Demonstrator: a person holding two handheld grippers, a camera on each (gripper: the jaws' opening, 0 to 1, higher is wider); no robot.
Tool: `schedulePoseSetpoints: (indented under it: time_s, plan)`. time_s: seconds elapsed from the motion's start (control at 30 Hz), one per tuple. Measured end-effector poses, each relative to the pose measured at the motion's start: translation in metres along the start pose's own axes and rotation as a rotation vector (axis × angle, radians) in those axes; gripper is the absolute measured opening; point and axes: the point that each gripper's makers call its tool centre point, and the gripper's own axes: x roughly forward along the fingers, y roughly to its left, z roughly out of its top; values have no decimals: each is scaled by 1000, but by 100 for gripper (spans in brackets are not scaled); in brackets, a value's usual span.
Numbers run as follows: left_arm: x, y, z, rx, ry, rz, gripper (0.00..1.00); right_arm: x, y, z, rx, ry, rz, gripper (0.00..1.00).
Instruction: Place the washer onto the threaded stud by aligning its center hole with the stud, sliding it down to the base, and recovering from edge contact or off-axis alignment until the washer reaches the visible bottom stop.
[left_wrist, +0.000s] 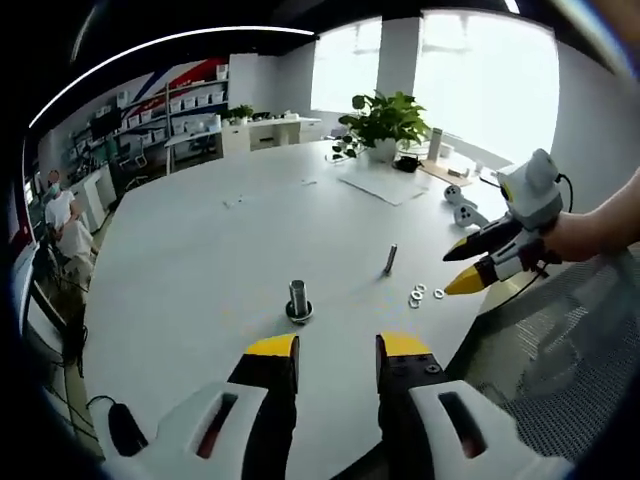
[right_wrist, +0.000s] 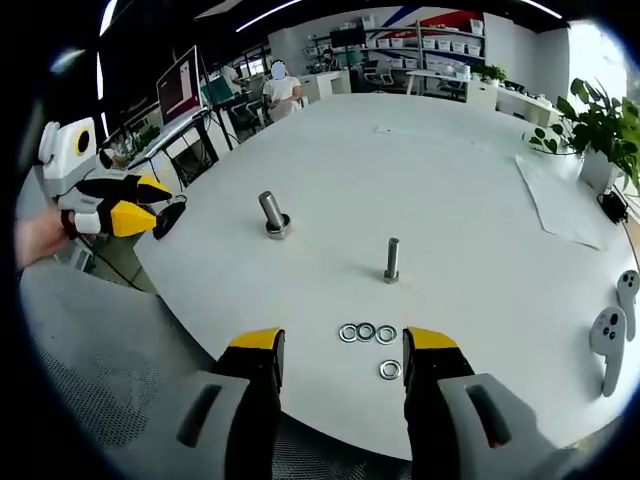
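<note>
Both grippers are released and empty: the right gripper (right_wrist: 335, 355) hangs low-centre over the washers (right_wrist: 367, 333) below the threaded stud (right_wrist: 392, 260), ready to pick, while the left gripper (left_wrist: 337, 355) faces the other stud (left_wrist: 298, 298).

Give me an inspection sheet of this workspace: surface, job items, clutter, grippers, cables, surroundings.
Surface: white table, mostly bare.
Job's things: four washers lying flat near the right gripper, none picked up; thin threaded stud upright, bare; thicker stud upright on a ring base.
Clutter: papers, two white controllers.
Grippers: left gripper open, empty; right gripper open, empty.
Cables: dark lead at the table edge.
Surroundings: potted plant, shelving, a person standing.
</note>
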Motion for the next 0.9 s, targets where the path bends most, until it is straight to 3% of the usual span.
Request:
schedulePoseSetpoints:
  time_s: [0.5,0.6,0.9]
  plan:
    - [5,-3,-19,4,90,-12,29,3,-4,-4,23,24,1,50]
    - [7,-4,-23,36,111,-11,29,5,-5,-4,34,26,1,50]
    - [7,-8,-23,38,113,-21,30,8,-3,-11,41,46,12,51]
